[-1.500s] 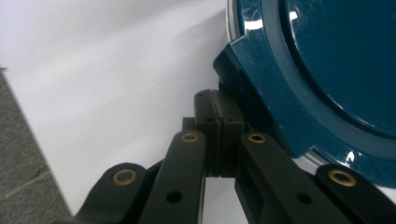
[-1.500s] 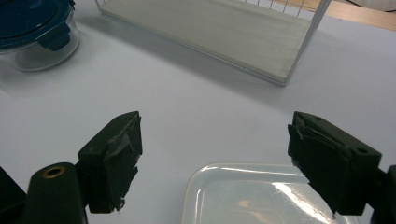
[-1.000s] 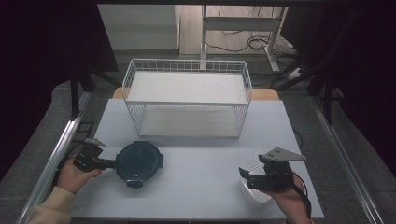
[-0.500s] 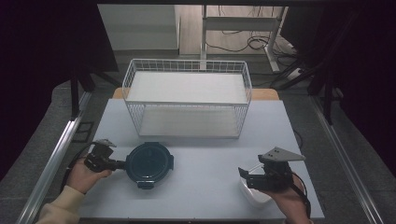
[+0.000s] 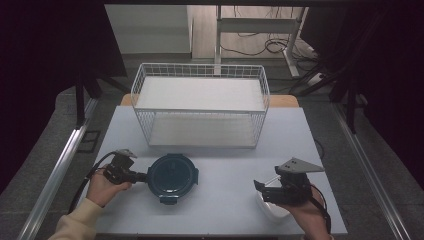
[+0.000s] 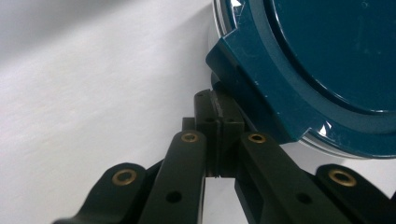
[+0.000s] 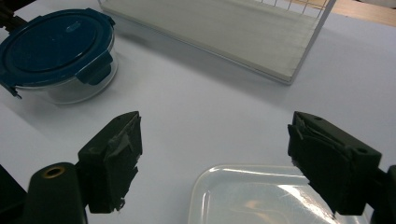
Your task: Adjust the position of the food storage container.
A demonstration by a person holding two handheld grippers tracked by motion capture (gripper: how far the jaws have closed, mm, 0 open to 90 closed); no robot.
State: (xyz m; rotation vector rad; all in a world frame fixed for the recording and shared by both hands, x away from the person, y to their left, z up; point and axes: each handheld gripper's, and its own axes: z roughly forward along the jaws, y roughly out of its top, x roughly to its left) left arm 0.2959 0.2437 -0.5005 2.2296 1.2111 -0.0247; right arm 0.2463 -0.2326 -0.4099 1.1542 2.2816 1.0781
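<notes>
Table: pale grey-white rectangular tabletop (image 5: 225, 200), with the person's forearms coming in at its near edge.
Basket: white wire-mesh rectangular basket with a flat white floor (image 5: 200, 111), at the far middle of the table, nothing in it; its near corner shows in the right gripper view (image 7: 299, 70).
Container: round clear-walled food container with a dark teal snap-on lid (image 5: 172, 176), standing on the table just in front of the basket's near left part; also seen in the right gripper view (image 7: 56, 53) and close up in the left gripper view (image 6: 317, 60).
Dish: shallow translucent white plastic dish with rounded corners (image 7: 261, 196), at the near right of the table, under the right hand.
Left gripper: left gripper (image 5: 141, 176), jaws pressed together on the container's teal lid tab (image 6: 224, 114), at the container's left side.
Right gripper: right gripper (image 7: 215, 158), jaws spread wide, hovering over the dish with nothing between them.
Risk, tab: the pinch is on a small latch flap alone; my judgement is that a pull could flip the latch open or let the flap slip out.
Risk, lift: hoisted by one tab, the container would likely tilt and could drop or catch the basket's wire rim.
Risk, slide: dragged flat, it may pivot around the pinch and swing off course.
</notes>
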